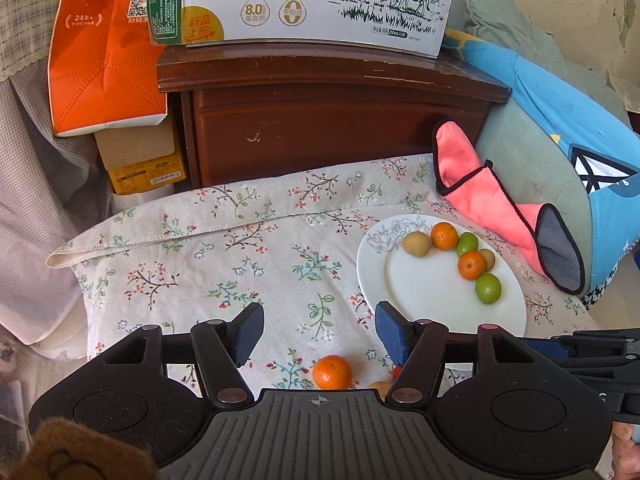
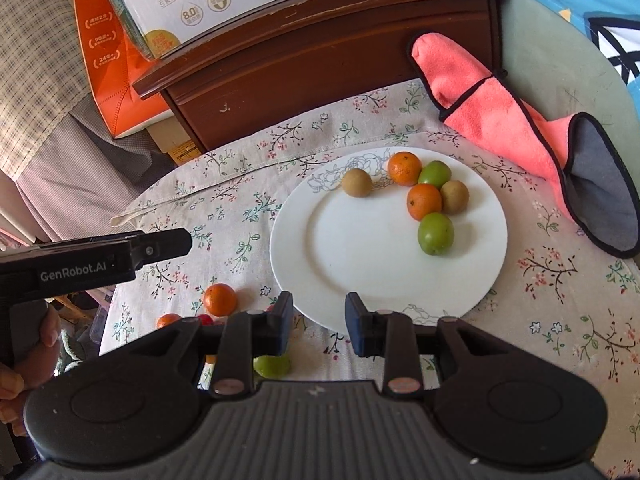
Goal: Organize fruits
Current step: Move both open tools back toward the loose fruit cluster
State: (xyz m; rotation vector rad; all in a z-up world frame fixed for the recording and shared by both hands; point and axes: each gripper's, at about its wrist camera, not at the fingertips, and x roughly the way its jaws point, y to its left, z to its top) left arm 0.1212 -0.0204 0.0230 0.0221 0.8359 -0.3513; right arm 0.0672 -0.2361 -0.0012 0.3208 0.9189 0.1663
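A white plate (image 1: pixel 420 284) (image 2: pixel 360 248) on the floral cloth holds several small fruits: oranges (image 2: pixel 404 168), green ones (image 2: pixel 436 234) and brown ones (image 2: pixel 356 182). My left gripper (image 1: pixel 320 330) is open and empty, above a loose orange (image 1: pixel 332 372) on the cloth. My right gripper (image 2: pixel 319 322) is open and empty over the plate's near rim. Loose fruit lies left of it: an orange (image 2: pixel 220 299), a second orange (image 2: pixel 168 320), a small red fruit (image 2: pixel 206 319) and a green fruit (image 2: pixel 272 366) under the left finger. The left gripper's body (image 2: pixel 92 260) shows in the right wrist view.
A dark wooden nightstand (image 1: pixel 332 120) with a milk carton box (image 1: pixel 304 0) stands behind the cloth. An orange bag (image 1: pixel 104 48) is at the left. A pink cloth (image 1: pixel 500 204) (image 2: pixel 520 120) lies right of the plate, against a blue cushion (image 1: pixel 580 140).
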